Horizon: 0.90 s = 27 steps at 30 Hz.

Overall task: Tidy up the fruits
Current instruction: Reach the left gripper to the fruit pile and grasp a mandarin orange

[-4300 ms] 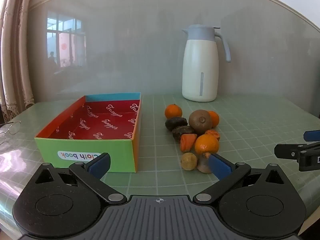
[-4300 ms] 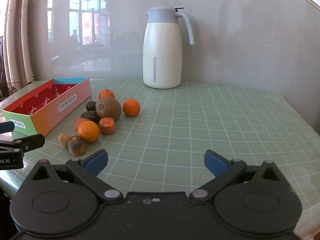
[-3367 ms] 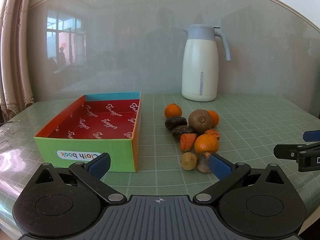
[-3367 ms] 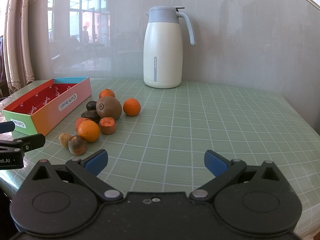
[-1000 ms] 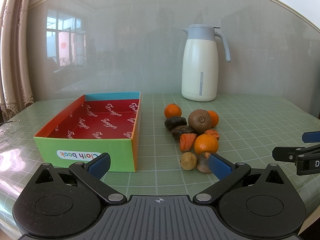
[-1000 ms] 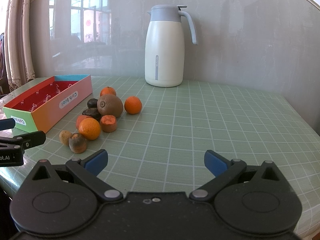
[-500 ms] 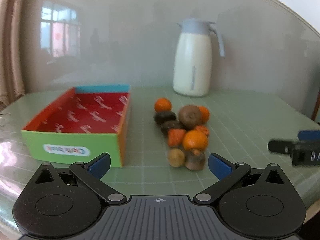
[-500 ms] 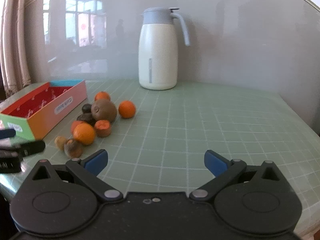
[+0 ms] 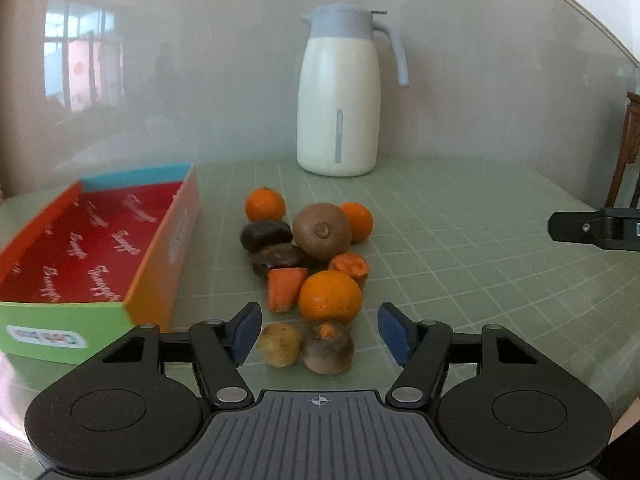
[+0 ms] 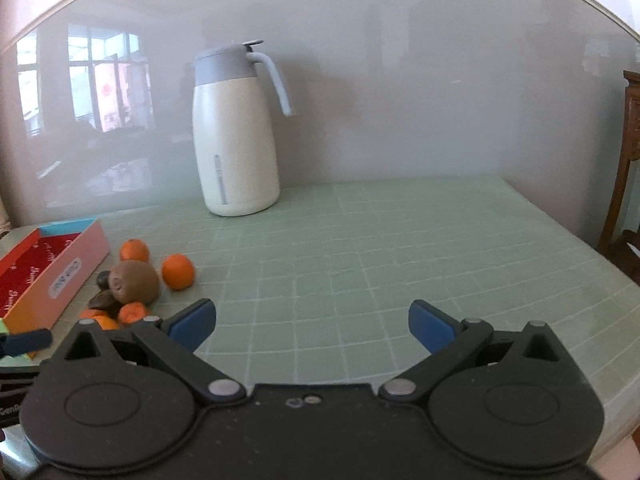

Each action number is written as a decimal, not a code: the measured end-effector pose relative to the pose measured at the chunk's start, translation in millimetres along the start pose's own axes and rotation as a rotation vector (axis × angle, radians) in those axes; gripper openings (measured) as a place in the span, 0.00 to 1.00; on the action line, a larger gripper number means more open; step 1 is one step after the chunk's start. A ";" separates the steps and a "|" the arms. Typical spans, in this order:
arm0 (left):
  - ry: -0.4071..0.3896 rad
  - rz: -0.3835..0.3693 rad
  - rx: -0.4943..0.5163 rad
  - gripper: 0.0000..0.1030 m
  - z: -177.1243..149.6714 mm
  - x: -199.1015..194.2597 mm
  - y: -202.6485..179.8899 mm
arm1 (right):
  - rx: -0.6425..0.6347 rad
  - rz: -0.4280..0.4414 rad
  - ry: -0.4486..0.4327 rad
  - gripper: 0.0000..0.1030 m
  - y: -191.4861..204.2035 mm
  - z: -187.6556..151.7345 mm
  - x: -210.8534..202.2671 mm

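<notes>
A pile of fruit lies on the green grid table: a big orange (image 9: pixel 330 297), a kiwi (image 9: pixel 322 231), two small oranges (image 9: pixel 265 204), dark fruits (image 9: pixel 266 235), carrot-coloured pieces (image 9: pixel 285 289), a small yellowish fruit (image 9: pixel 279 344) and a brown one (image 9: pixel 328 347). My left gripper (image 9: pixel 318 334) is open, its blue pads on either side of the two nearest fruits. An empty multicoloured box (image 9: pixel 96 240) with a red inside stands left of the pile. My right gripper (image 10: pixel 312 326) is open and empty over bare table, right of the pile (image 10: pixel 134 280).
A white jug with a grey lid (image 9: pixel 340 98) stands at the back by the wall; it also shows in the right wrist view (image 10: pixel 236 136). A wooden chair (image 10: pixel 628 184) stands past the table's right edge. The right gripper's tip (image 9: pixel 596 229) shows at the right.
My left gripper has moved forward and right to the front of the fruit pile, and its jaws have narrowed somewhat. My right gripper has swung to the right, away from the pile.
</notes>
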<state>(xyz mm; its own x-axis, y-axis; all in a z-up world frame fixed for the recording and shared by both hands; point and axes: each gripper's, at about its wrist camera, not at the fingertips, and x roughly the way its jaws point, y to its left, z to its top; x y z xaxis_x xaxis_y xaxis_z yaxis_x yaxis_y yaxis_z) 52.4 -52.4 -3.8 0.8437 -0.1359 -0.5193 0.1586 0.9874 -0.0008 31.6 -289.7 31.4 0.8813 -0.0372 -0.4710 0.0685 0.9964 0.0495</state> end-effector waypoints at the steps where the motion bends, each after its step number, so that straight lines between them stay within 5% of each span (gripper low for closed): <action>1: -0.001 0.002 0.012 0.63 1.3 3.4 -1.7 | -0.005 -0.005 -0.001 1.00 -1.0 0.8 0.9; 4: 0.003 -0.008 0.022 0.63 5.2 11.6 -6.1 | 0.006 -0.012 -0.002 1.00 -4.5 2.7 4.3; 8: 0.042 -0.020 0.028 0.39 8.5 25.3 -10.4 | 0.030 -0.005 0.019 1.00 -6.8 2.8 10.3; 18: 0.082 -0.015 0.008 0.39 10.5 47.4 -10.0 | 0.014 0.001 0.026 1.00 -1.2 1.6 16.2; 27: -0.030 0.015 -0.010 0.38 21.1 13.4 10.4 | 0.047 0.016 0.037 1.00 2.9 2.4 20.0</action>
<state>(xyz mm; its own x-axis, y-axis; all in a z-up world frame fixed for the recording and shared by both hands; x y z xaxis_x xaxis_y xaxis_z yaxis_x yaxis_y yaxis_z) 76.2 -45.6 7.3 0.8609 -0.1231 -0.4937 0.1404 0.9901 -0.0020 50.6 -287.7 24.2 0.8648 -0.0173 -0.5019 0.0767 0.9922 0.0979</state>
